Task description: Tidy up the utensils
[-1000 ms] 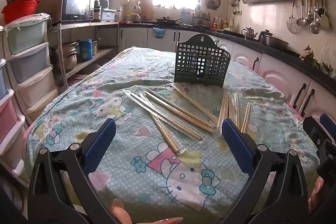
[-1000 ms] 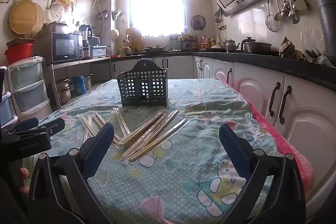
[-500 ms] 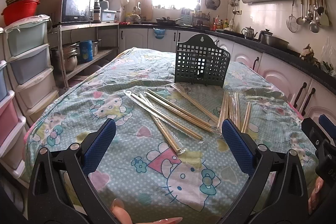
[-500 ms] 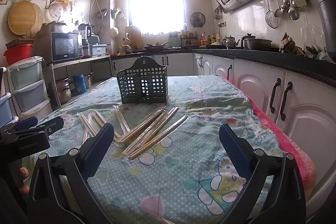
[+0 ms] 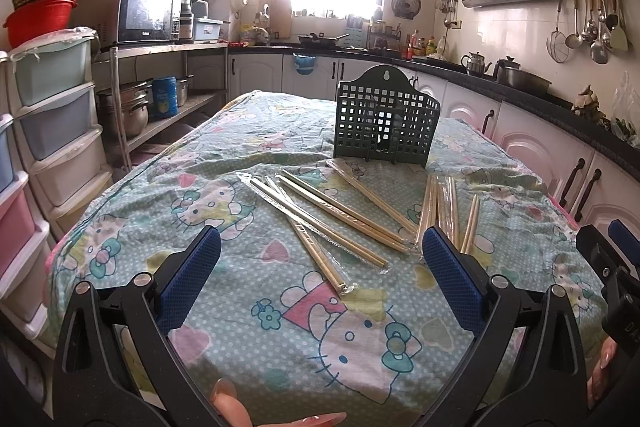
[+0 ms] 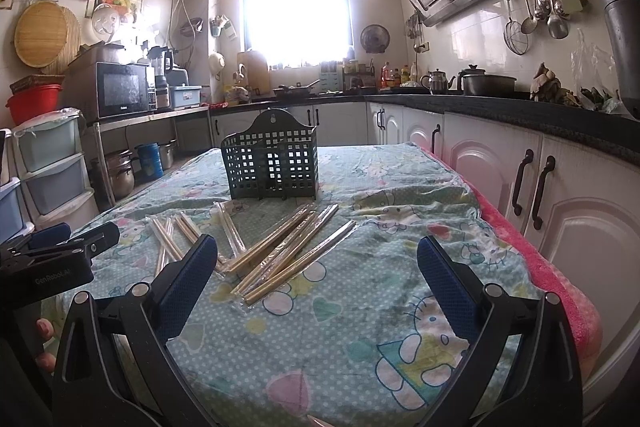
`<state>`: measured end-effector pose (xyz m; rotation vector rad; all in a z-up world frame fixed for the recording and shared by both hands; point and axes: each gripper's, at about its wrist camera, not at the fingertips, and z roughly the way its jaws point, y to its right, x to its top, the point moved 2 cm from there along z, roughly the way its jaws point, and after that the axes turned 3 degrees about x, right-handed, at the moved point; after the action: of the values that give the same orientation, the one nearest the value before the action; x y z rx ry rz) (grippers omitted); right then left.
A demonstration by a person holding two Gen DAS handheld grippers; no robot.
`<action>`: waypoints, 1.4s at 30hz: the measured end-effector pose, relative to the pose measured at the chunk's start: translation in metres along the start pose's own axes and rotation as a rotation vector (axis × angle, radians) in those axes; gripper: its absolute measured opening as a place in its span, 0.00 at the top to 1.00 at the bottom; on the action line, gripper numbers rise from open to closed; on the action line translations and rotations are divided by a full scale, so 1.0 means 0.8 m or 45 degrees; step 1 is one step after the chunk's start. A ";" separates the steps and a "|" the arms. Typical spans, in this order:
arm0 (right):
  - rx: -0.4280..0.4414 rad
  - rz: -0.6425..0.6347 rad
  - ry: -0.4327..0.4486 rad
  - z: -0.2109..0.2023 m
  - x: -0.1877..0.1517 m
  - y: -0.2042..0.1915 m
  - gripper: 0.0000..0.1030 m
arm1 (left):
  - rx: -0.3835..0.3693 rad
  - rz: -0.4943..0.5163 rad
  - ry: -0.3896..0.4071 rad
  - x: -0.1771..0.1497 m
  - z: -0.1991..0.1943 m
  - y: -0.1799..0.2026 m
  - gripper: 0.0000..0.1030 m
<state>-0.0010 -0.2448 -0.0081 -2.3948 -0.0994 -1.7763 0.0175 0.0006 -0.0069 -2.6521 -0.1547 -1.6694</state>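
Observation:
Several wrapped pairs of wooden chopsticks (image 5: 328, 215) (image 6: 288, 251) lie scattered on the patterned tablecloth (image 5: 344, 331) (image 6: 328, 339). Behind them stands a dark green perforated utensil holder (image 5: 386, 123) (image 6: 272, 163), upright and with nothing visible inside. My left gripper (image 5: 320, 267) hovers open above the near part of the table, short of the chopsticks, nothing between its blue pads. My right gripper (image 6: 318, 269) is open too, hovering over the near right side with the chopsticks ahead of it. Each gripper shows at the edge of the other's view.
White cabinets (image 6: 540, 187) under a dark counter run close along the table's right edge. Plastic drawer towers (image 5: 52, 131) and a metal shelf with a microwave (image 5: 148, 11) stand to the left. A pink cloth (image 6: 560, 279) hangs at the table's right edge.
Both views have shifted only slightly; the right gripper has crept a little nearer the chopsticks. The chopsticks and the holder have not moved, and both grippers stay open.

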 end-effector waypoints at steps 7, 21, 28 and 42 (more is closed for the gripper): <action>-0.001 0.002 -0.001 -0.001 0.001 0.000 0.06 | 0.003 0.002 0.001 -0.001 0.003 -0.001 0.10; 0.076 -0.036 -0.026 0.003 0.007 -0.012 0.06 | 0.004 -0.020 -0.026 -0.003 0.008 -0.001 0.10; 0.138 -0.073 -0.056 0.021 0.018 -0.022 0.06 | -0.002 -0.078 -0.049 0.000 0.015 -0.021 0.10; 0.273 -0.099 -0.229 0.094 0.032 -0.053 0.06 | -0.010 -0.208 -0.182 0.016 0.060 -0.078 0.10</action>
<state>0.0718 -0.1917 -0.0010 -2.4163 -0.3891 -1.4902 0.0609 0.0664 -0.0190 -2.8343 -0.3763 -1.5202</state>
